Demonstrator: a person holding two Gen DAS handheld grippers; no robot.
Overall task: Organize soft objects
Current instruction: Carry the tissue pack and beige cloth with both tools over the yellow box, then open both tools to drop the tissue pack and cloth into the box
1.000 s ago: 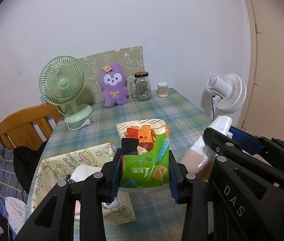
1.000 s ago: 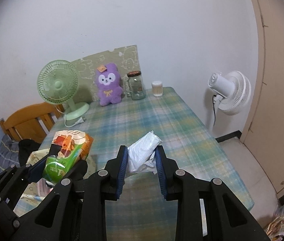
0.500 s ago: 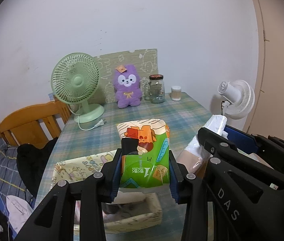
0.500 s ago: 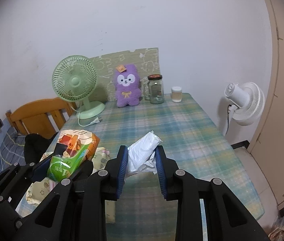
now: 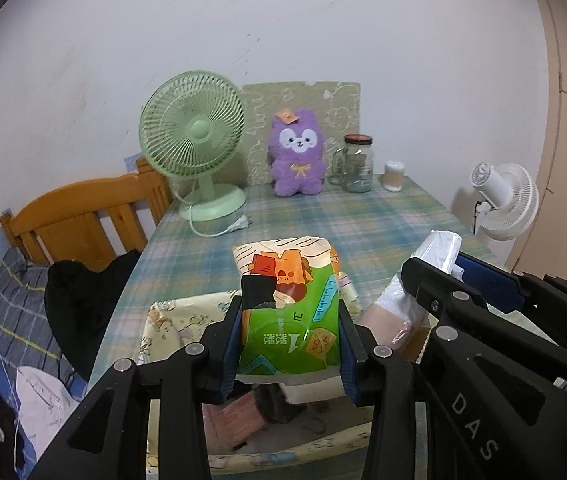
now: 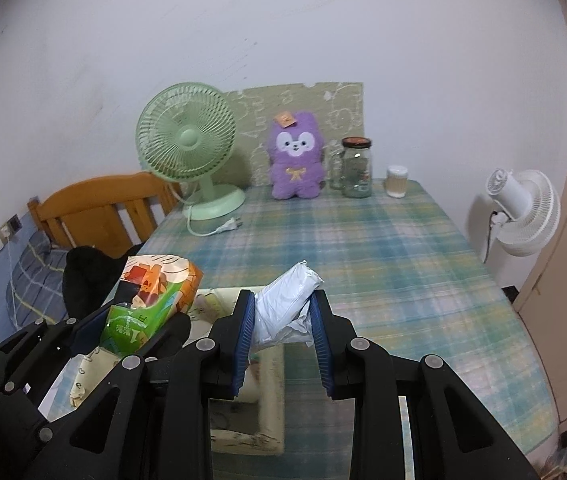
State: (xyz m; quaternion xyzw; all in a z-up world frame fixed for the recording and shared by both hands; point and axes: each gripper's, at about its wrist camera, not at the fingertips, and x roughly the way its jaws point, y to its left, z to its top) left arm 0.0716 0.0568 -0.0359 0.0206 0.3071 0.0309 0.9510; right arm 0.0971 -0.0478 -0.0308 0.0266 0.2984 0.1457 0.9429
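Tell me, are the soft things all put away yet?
Not yet. The fabric bin already holds a few things. The left gripper grips a green pack over it, and the right gripper grips a white pack. Both still need dropping in.

We are looking from just behind each gripper, forward and downward along its fingers across the plaid table (image 5: 383, 220) toward the far wall. The left wrist view is sitting close over the fabric bin (image 5: 187, 312) at the table's near end, catching the right gripper (image 5: 435, 280) at its right edge, while the right wrist view is catching the left gripper (image 6: 139, 320) at its lower left. Both are sharing the green fan (image 5: 193, 136), the purple plush (image 5: 298, 152), the jar (image 5: 357, 164) and the white fan (image 6: 523, 212).
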